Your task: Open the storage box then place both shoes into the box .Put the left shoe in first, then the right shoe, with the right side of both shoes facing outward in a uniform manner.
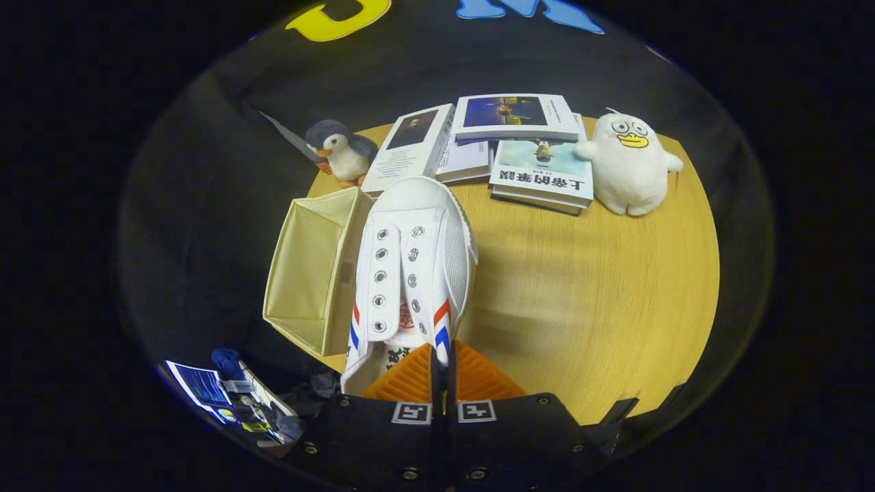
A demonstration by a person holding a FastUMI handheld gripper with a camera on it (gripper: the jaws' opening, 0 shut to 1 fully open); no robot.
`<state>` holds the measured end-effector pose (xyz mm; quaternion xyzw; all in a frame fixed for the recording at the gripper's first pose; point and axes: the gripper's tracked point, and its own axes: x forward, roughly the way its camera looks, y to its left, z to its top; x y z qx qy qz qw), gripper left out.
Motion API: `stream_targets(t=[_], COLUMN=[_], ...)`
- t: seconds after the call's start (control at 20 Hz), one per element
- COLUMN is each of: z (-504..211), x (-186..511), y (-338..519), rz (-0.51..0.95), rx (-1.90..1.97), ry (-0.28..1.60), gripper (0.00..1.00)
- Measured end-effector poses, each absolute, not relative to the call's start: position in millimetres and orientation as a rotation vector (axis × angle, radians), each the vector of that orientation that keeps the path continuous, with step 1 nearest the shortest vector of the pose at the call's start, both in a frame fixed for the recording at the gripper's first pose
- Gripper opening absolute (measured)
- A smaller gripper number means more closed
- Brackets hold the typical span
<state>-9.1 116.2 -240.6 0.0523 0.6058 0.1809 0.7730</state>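
Now the white shoe (410, 273) is held, seemingly clamped at its heel by the hand-held gripper (443, 369), toe pointing away, just beside the open storage box (311, 273).

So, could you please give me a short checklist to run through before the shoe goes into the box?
1. Grip: the tongs are closed on the rear edge of the white shoe, orange fingers nearly together. Ok.
2. Box open: the beige storage box shows its bare inside, with no lid over it. Ok.
3. Shoe position: the shoe hangs beside the box's near wall, toe pointing away toward the books. Not yet over the opening. Not ok.
4. Left or right shoe: cannot tell from above.
5. Second shoe's whereabouts: cannot tell.
6. Clearance: the penguin toy sits beyond the box, apart from it. Ok.
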Motion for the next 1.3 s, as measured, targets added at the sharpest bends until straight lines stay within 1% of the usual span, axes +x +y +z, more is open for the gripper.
stream_targets(t=[0.7, 1.3], z=[-221.5, -244.6], x=[11.9, 13.1], y=[260.3, 329.2], rz=[0.609, 0.683], rx=[0.03, -0.1], ry=[1.314, 1.364], gripper=[0.0, 0.0])
